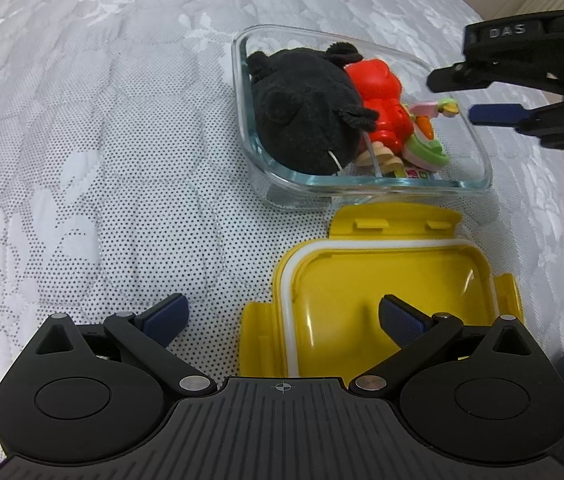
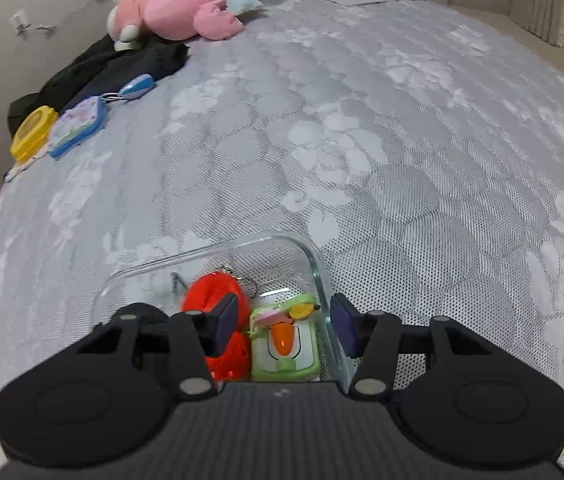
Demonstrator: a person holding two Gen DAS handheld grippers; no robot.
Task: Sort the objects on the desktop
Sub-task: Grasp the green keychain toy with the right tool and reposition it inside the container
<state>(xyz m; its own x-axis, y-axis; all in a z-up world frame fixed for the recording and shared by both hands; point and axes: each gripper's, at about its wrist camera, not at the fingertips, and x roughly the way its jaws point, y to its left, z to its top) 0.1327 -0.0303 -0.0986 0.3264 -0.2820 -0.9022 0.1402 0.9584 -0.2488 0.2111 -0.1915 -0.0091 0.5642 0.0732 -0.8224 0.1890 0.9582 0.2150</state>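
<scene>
A clear glass container (image 1: 478,160) sits on the grey quilted bed. It holds a black plush toy (image 1: 306,112), a red plastic bear (image 1: 382,100), a green and pink carrot toy (image 1: 430,136) and small wooden pieces. A yellow lid (image 1: 394,280) lies upside down just in front of it. My left gripper (image 1: 282,316) is open and empty, low over the lid's left edge. My right gripper (image 2: 284,320) is open and empty, hovering over the container's right side (image 2: 322,280), above the carrot toy (image 2: 282,340) and red bear (image 2: 218,300).
At the bed's far left lie a pink plush (image 2: 178,4), dark clothing (image 2: 114,68), a yellow round case (image 2: 34,132), a blue-rimmed case (image 2: 78,124) and a blue key fob (image 2: 136,86). A wall and curtain stand beyond the bed.
</scene>
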